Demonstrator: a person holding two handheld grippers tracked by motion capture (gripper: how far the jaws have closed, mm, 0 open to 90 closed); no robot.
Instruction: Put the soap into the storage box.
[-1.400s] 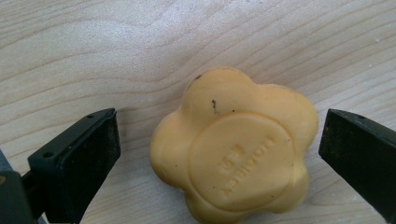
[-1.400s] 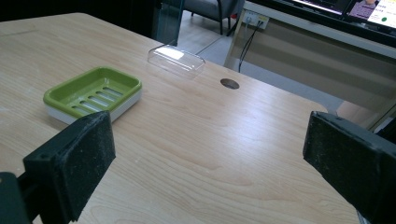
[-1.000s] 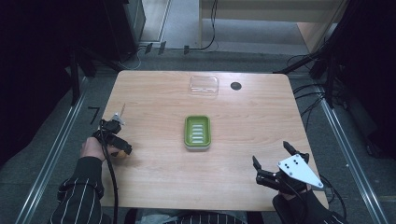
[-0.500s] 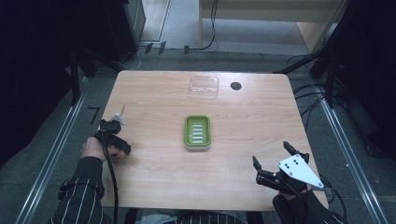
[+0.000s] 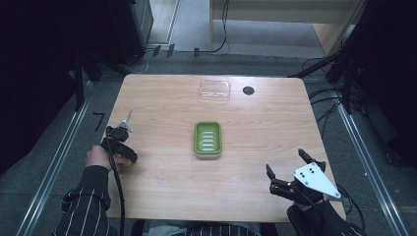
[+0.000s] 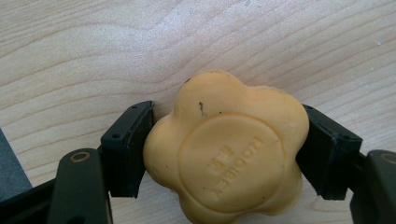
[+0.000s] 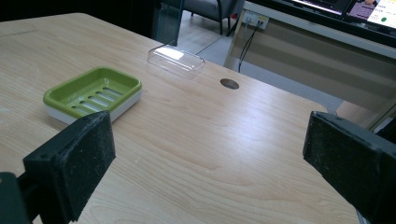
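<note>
Hidden or unclear: in the high view the left gripper [image 5: 119, 142] sits at about 9 o'clock on the desk [image 5: 162, 103], and the hand [image 5: 101, 156] and cable cover what it holds. The left gripper view settles it: a yellow flower-shaped soap [image 6: 226, 149], its bottom edge cut off by the frame, embossed lettering on its face too soft to read.

Left gripper [image 6: 224, 154]: jaws pinching the soap from both sides, pads touching its lobes, desk wood close behind it.

Right gripper [image 5: 287, 172]: at about 5 o'clock near the front edge, jaws spread wide, nothing between them (the right gripper view [image 7: 205, 154] shows bare wood between the two pads).

Layout: green soap dish [image 5: 207, 139] at the desk's centre, slotted and unoccupied. Clear plastic lid [image 5: 215, 90] at 12 o'clock near the far edge, with a dark round hole [image 5: 248, 90] just to its right. Dish is well apart from both grippers. Open wood lies between the left gripper and the dish, and between the dish and the right edge.
</note>
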